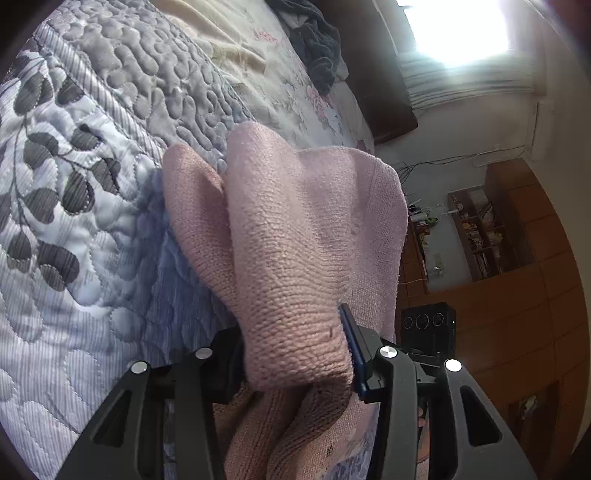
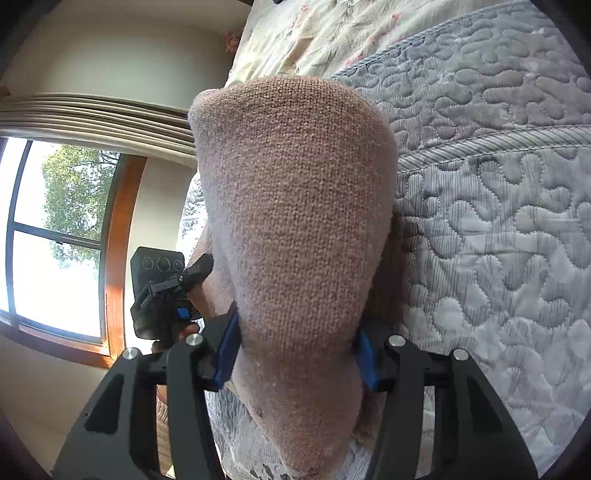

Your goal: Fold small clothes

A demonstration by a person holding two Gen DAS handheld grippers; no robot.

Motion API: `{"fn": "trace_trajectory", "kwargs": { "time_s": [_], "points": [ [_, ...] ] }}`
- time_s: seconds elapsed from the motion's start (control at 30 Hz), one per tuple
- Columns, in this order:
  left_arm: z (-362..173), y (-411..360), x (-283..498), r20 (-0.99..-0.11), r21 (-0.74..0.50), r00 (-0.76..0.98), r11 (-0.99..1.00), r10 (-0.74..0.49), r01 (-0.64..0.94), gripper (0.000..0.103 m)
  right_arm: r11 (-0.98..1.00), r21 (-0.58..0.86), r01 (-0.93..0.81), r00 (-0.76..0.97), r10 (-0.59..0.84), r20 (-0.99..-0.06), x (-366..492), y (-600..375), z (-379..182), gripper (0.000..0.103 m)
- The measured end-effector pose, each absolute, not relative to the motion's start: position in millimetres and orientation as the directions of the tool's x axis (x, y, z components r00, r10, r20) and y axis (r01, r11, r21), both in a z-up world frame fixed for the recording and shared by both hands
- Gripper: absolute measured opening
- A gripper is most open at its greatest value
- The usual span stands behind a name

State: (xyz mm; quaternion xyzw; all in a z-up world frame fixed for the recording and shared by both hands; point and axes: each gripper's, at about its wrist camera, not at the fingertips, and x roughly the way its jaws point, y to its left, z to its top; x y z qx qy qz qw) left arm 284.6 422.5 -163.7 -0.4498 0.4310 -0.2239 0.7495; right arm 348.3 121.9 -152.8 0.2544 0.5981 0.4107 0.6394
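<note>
A pink knitted garment [image 1: 288, 236] fills the middle of the left wrist view, bunched in thick folds above the quilt. My left gripper [image 1: 295, 354] is shut on its near end, blue pads pressed into the knit. In the right wrist view the same pink garment [image 2: 295, 221] rises as a broad rounded fold straight ahead. My right gripper [image 2: 295, 358] is shut on it, a blue pad [image 2: 225, 354] on either side of the cloth. The other gripper [image 2: 166, 295] shows at the left, beside the garment, with a hand on it.
A grey-and-white quilted bedspread [image 1: 74, 184] with a leaf print lies under the garment. Beyond it are a floral sheet [image 1: 288, 88] and a dark heap of clothes [image 1: 317, 48]. A window [image 2: 55, 236], wooden cabinets [image 1: 517, 258] and a bright window [image 1: 458, 29] lie off the bed.
</note>
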Motion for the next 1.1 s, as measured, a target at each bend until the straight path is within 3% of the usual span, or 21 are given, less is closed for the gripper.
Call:
{"fn": "trace_trajectory", "kwargs": {
  "time_s": [0.37, 0.63, 0.77, 1.1],
  "points": [
    [-115, 291, 239, -0.377, -0.892, 0.471, 0.449, -0.798, 0.047, 0.045, 0.583, 0.774, -0.247, 0.027, 0.803, -0.595, 293, -22, -81, 0.052],
    [-160, 235, 204, -0.499, -0.843, 0.404, 0.537, -0.767, -0.023, 0.045, 0.65, 0.745, -0.149, 0.009, 0.755, -0.656, 265, -70, -134, 0.052],
    [-192, 235, 201, -0.57, -0.796, 0.391, 0.603, -0.723, -0.045, 0.047, 0.655, 0.744, -0.135, 0.021, 0.752, -0.659, 256, -77, -167, 0.06],
    [-154, 234, 170, -0.714, -0.646, 0.404, 0.76, -0.572, -0.065, 0.059, 0.706, 0.69, -0.161, 0.072, 0.705, -0.705, 214, -82, -146, 0.082]
  ]
}}
